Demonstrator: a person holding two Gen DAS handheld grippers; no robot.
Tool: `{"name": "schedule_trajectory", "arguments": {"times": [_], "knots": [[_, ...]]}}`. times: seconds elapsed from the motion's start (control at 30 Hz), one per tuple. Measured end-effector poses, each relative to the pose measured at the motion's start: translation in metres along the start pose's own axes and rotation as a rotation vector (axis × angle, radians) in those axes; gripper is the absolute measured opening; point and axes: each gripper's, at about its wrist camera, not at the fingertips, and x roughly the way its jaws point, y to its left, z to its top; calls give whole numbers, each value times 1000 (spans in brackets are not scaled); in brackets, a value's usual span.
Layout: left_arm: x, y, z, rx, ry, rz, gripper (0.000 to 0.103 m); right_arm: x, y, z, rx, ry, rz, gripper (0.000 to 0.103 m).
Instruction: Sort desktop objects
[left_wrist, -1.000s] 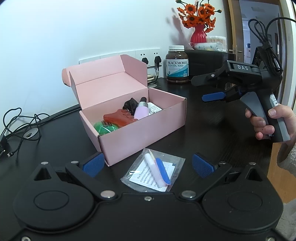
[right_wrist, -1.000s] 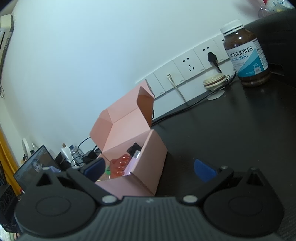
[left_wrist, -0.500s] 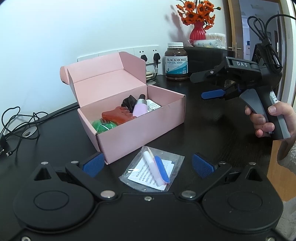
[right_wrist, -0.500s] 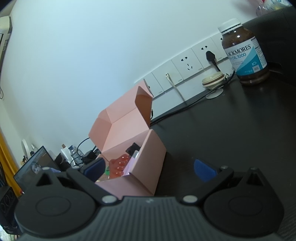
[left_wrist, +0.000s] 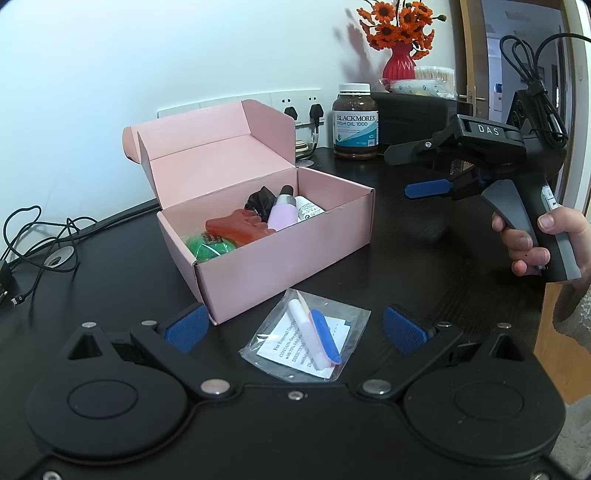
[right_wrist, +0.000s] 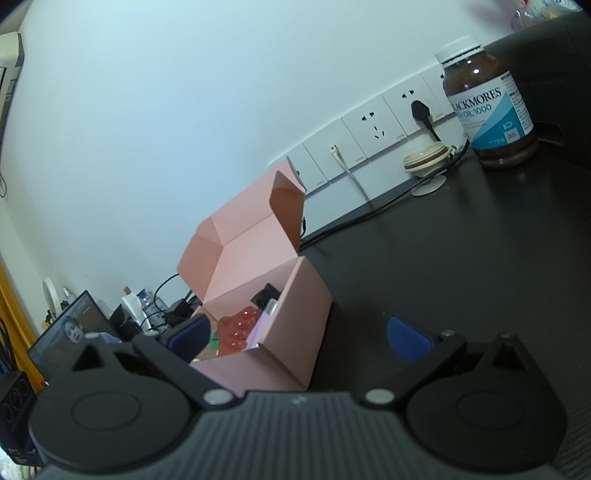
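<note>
The left gripper (left_wrist: 293, 326) hangs low over the near edge of the black tabletop (left_wrist: 424, 266) with its two blue pads spread wide, and the clear plastic bag (left_wrist: 306, 341) lies flat on the surface between them, not yet touched. This placing makes sense for a pick: the bag is the one loose item outside the pink box (left_wrist: 280, 254), and the fingers already stand on both sides of it. The box sits near the middle of the tabletop with its lid folded back toward the wall, so its top is free for dropping things in; inside I see a green item (left_wrist: 208, 247), a red foot-shaped piece (left_wrist: 240, 227), a lilac bottle (left_wrist: 282, 212), a white tube (left_wrist: 309, 209) and something black (left_wrist: 261, 199). The bag is thin and slippery, so the pads probably must close low, on the small sticks inside it. The right gripper (right_wrist: 297, 338), held in the person's hand (left_wrist: 543, 240), waits in the air to the right of the box, with its jaws apart and nothing between them. In the way is mainly the front wall of the box, just beside the bag. At the far edge stand a fish oil bottle (left_wrist: 355, 125) and, I think, a small round fan (right_wrist: 426, 160), well apart from the work; cables (left_wrist: 37, 236) lie at the left edge.
</note>
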Motion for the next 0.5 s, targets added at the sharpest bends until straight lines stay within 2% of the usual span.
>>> {"name": "schedule_trajectory", "arguments": {"times": [0.5], "knots": [[1,0,0,-4,5,-3,103,-1,0,-1,-1,-4,-1,102]]}}
